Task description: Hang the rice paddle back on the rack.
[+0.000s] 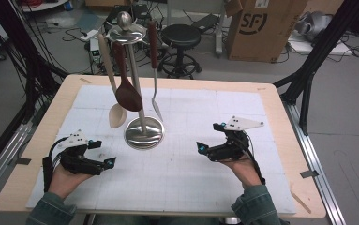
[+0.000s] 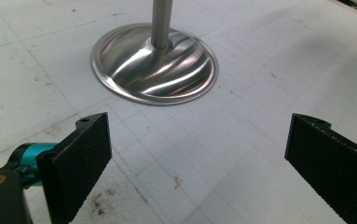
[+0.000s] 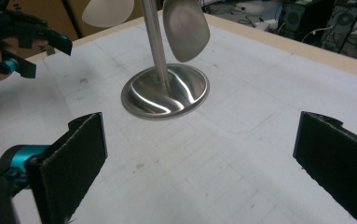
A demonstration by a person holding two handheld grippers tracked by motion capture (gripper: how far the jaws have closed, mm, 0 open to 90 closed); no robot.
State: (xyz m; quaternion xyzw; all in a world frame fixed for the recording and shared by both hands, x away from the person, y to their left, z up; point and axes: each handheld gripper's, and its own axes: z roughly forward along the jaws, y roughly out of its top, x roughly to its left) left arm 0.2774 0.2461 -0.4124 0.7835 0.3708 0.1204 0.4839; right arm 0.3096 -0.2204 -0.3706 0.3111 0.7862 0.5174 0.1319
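Steel utensil stand (image 1: 143,133) is sitting between and ahead of our left gripper (image 1: 103,153) and right gripper (image 1: 211,137), both gaping empty. We are counting three utensils hanging: pale spoon (image 1: 116,115), dark spoon (image 1: 128,96), spatula (image 1: 156,104).

Even overhead room light, soft and fairly bright, leaves only faint shadows on the white mat (image 1: 200,164). Glare streaks the steel stand base (image 2: 155,65); all pictures look slightly soft.
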